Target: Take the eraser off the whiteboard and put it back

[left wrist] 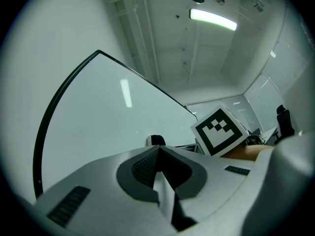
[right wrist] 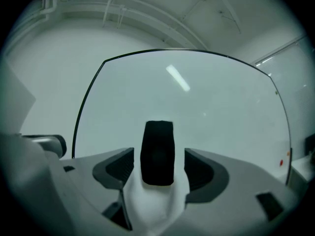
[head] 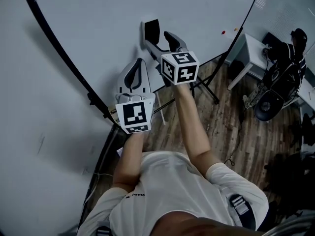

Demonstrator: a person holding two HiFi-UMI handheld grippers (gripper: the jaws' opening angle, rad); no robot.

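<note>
The eraser (head: 151, 29), black-faced with a white body, sits flat against the whiteboard (head: 98, 23). My right gripper (head: 158, 37) is open, one jaw on each side of the eraser. In the right gripper view the eraser (right wrist: 157, 151) stands between the dark pads (right wrist: 119, 167) with a gap on both sides, the board (right wrist: 197, 102) behind it. My left gripper (head: 139, 63) is shut on nothing, lower left of the right one and pointing at the board. The left gripper view shows its jaws (left wrist: 157, 154) pressed together, and the eraser (left wrist: 156, 140) small beyond them.
A red magnet (head: 223, 32) sticks to the board near its right edge. The board's black stand legs (head: 206, 90) spread over the wooden floor (head: 236, 127). A white table (head: 251, 53) and a black chair (head: 275, 82) stand at the right.
</note>
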